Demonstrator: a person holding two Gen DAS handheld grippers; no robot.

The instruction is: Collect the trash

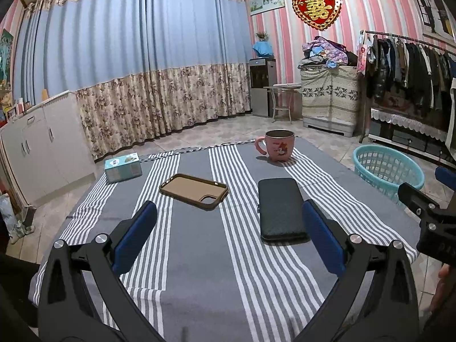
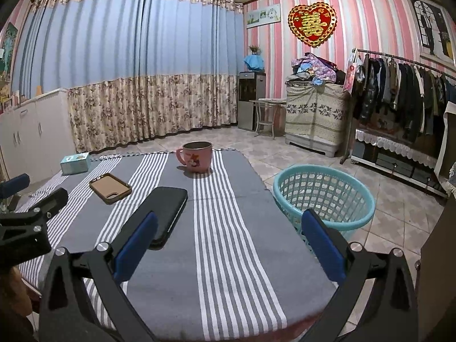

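Both jaws stand wide with nothing between them: your left gripper [image 1: 229, 236] hovers over the near half of the table, and your right gripper [image 2: 229, 239] hangs over the table's right edge. From the left wrist view, the striped grey tablecloth [image 1: 199, 256] fills the middle of the picture. At 3 o'clock, off the table's right side, the turquoise laundry basket [image 1: 389, 168] sits on the tiled floor; in the right wrist view it lies just past your right-hand finger, and its inside looks bare as far as you can see. On the cloth, the black wallet-like case [image 1: 280, 209] lies flat at 1 o'clock, just beside your right-hand finger [image 1: 322, 236]. The brown phone case [image 1: 195, 191] lies at 11 o'clock, hollow side up. The tissue box [image 1: 123, 167] sits at 10 o'clock on the far left corner. The pink mug [image 1: 278, 145] stands upright at 12 o'clock near the far edge.
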